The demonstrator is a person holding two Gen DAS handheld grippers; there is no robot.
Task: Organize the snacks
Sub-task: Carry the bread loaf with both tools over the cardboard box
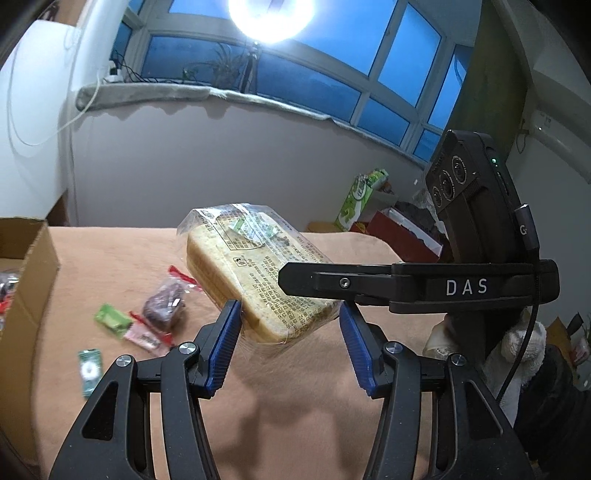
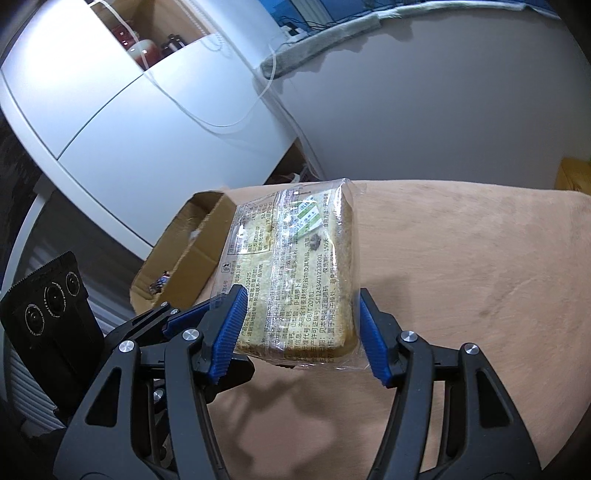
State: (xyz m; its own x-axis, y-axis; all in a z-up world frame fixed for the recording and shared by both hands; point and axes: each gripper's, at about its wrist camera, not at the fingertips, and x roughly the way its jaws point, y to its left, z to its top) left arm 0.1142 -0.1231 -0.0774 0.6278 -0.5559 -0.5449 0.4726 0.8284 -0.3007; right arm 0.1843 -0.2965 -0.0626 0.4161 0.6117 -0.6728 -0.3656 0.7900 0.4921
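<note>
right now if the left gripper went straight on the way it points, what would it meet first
The left gripper is already shut on the wrapped bread packet, which the right gripper also grips. Pushed on, the packet leads; past it likely comes the tan cloth surface, then the wall, though depth is unclear.

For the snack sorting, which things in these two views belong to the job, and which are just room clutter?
Part of the job:
- bread pack, held off the table by the left gripper and the right gripper
- cardboard box
- small wrapped snacks loose on the tan tablecloth

Just lying about:
- green carton and red box beyond the table
- ring light
- white cabinet
</note>
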